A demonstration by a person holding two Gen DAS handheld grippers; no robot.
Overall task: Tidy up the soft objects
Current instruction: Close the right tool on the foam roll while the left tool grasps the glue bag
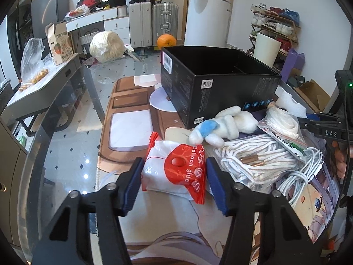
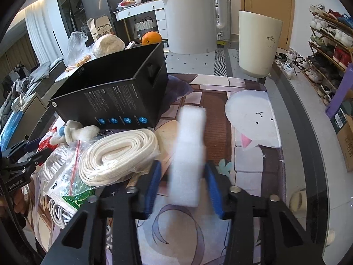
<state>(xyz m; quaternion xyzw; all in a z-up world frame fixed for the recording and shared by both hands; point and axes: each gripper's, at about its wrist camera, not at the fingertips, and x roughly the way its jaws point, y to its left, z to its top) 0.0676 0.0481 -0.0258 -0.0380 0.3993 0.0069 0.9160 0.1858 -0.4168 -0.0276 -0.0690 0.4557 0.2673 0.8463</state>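
My left gripper (image 1: pixel 174 163) is shut on a red and white bag (image 1: pixel 176 172) printed "balloon glue", one blue pad pressing on each side of it as it lies on the printed mat (image 1: pixel 128 123). Behind the bag lie a white plush toy (image 1: pixel 222 123) with a blue patch, a bag of white rope (image 1: pixel 253 159) and a white cable (image 1: pixel 295 183). A blurred white foam strip (image 2: pixel 189 154) stands between the pads of my right gripper (image 2: pixel 183 164). The right pad touches it; a gap shows at the left pad. An open black box (image 1: pixel 216 86) stands behind the pile.
A bagged coil of cream webbing (image 2: pixel 119 154) lies left of the foam, beside the black box (image 2: pixel 114 97). A cream cup (image 2: pixel 258 44), a white kettle (image 2: pixel 189 15) and an orange (image 2: pixel 151 38) stand at the back. The glass table's rim (image 2: pixel 308 154) runs along the right.
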